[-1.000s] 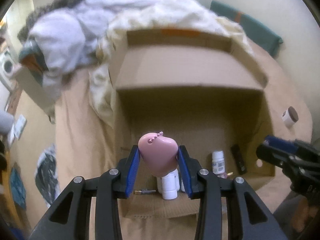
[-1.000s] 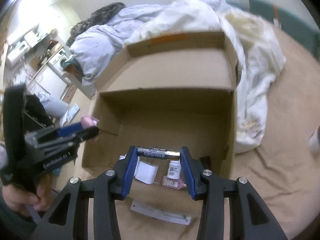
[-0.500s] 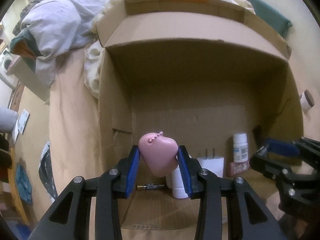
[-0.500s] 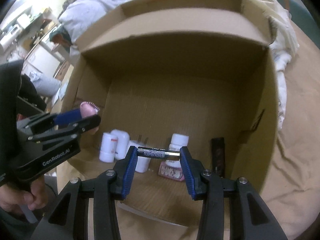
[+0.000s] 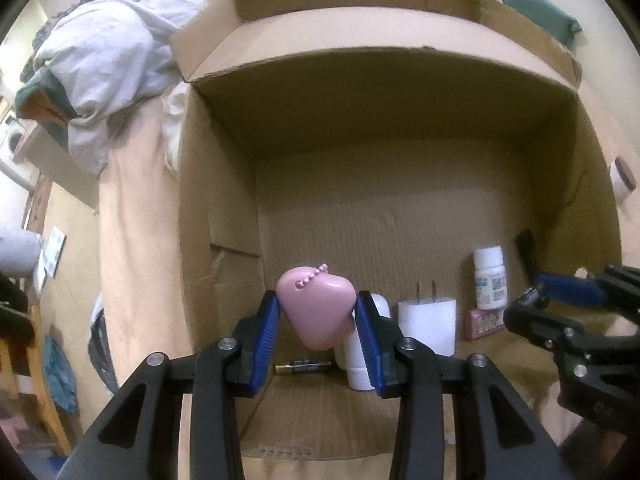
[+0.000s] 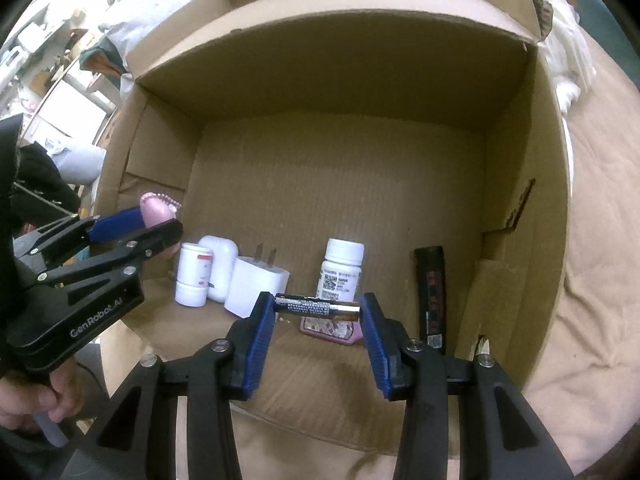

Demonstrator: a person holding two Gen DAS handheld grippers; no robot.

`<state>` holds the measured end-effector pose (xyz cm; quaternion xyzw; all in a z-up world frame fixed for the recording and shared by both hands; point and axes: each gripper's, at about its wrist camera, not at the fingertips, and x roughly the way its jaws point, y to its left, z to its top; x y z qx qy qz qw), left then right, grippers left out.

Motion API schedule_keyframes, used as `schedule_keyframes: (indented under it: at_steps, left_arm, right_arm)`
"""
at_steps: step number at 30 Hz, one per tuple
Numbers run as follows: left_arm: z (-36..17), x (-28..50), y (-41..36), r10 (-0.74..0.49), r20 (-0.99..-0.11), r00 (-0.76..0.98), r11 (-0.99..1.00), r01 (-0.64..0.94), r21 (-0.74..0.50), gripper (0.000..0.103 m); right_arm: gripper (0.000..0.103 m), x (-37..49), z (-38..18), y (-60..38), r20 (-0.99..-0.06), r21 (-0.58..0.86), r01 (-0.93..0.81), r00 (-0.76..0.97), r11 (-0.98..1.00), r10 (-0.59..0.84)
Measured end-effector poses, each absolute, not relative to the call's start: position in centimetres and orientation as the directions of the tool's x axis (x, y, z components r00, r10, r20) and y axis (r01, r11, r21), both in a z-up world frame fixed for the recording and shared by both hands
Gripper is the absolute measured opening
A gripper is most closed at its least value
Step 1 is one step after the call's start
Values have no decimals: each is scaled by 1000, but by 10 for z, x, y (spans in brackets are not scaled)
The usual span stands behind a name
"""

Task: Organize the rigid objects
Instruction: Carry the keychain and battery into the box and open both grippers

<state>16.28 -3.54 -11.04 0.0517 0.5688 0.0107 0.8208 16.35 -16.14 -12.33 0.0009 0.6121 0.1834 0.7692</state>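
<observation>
Both grippers are now lowered into the cardboard box (image 6: 520,184), left gripper (image 5: 317,334) clamped on pink case (image 5: 316,310), right gripper (image 6: 318,314) pinching battery (image 6: 316,307) endwise, presumably for placing w/ bottles at 12 o'clock.

1. The left gripper (image 5: 316,332) is matt black plastic with two angular arms, each with triangular cut-outs.
2. Its fingers (image 5: 265,344) carry ribbed blue pads.
3. Round silver screws sit at the arm joints.
4. The right gripper (image 6: 318,330) matches it (same blue pads, same screws).
5. White lettering "GenRobot.AI" marks the left gripper's side.
</observation>
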Motion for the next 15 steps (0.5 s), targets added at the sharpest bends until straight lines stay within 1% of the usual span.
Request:
schedule_keyframes:
  at_steps: [12, 14, 15]
  left_arm:
    - [-112, 163, -37, 54, -939, 338, 996, 54, 76, 36]
    - [-111, 164, -35, 42, -940, 337, 997, 49, 62, 37]
    - [-111, 165, -34, 37, -941, 336, 997, 49, 57, 42]
  right_arm:
    - [46, 162, -126, -161, -948, 234, -282, 147, 931, 283]
    - [46, 161, -125, -159, -948, 235, -292, 141, 927, 285]
    - [47, 161, -124, -158, -947, 243, -292, 138, 925, 292]
